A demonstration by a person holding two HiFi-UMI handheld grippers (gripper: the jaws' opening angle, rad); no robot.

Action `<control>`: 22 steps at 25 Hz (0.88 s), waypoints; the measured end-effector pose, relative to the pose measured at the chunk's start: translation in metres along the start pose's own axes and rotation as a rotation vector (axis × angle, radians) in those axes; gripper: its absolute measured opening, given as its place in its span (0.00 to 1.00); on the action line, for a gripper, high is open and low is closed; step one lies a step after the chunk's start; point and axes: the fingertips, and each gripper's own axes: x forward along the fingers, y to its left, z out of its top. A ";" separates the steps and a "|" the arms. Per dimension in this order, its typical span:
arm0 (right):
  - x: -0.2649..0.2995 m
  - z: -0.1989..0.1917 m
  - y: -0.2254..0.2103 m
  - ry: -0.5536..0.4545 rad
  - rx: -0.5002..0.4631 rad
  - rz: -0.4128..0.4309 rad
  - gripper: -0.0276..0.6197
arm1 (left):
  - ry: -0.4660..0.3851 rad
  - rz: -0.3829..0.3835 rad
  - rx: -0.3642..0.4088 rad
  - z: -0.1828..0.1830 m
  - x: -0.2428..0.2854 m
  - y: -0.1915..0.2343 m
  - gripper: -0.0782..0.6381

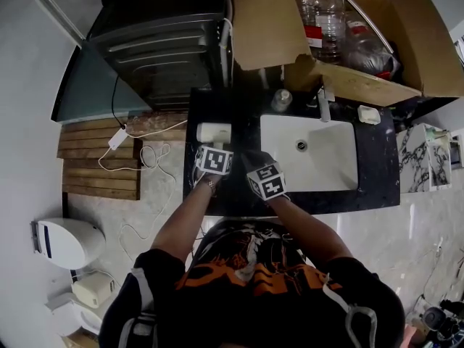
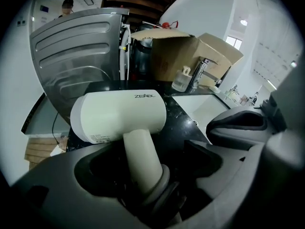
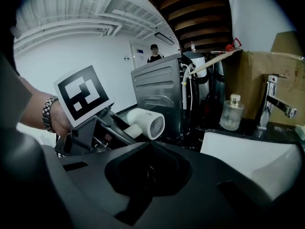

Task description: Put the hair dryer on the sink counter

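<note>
The white hair dryer [image 1: 214, 132] lies at the left end of the black sink counter [image 1: 377, 158], its barrel pointing towards the basin. Its handle [image 2: 142, 162] runs back between the jaws of my left gripper [image 2: 157, 147], which stand wide with dark gaps on both sides of it. In the head view that left gripper [image 1: 211, 146] is just in front of the dryer. My right gripper [image 1: 255, 162] hovers beside it over the counter's front edge, jaws together and empty. From the right gripper view the dryer [image 3: 145, 122] shows its grille end.
A white basin [image 1: 312, 158] with a faucet [image 1: 323, 106] fills the counter's middle. A glass bottle [image 1: 281, 100] and a soap bar [image 1: 368, 114] stand behind it. A cardboard box [image 1: 268, 20] and a steel machine [image 1: 167, 49] lie beyond. A white cable [image 1: 145, 158] trails on the floor at left.
</note>
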 end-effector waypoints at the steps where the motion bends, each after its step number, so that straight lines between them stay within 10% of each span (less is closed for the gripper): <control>1: -0.001 0.001 0.000 -0.004 -0.001 0.002 0.06 | -0.009 0.009 -0.001 0.000 -0.001 0.001 0.71; 22: -0.067 0.032 0.012 -0.151 -0.024 -0.007 0.06 | -0.548 -0.093 0.073 0.054 -0.116 -0.063 0.72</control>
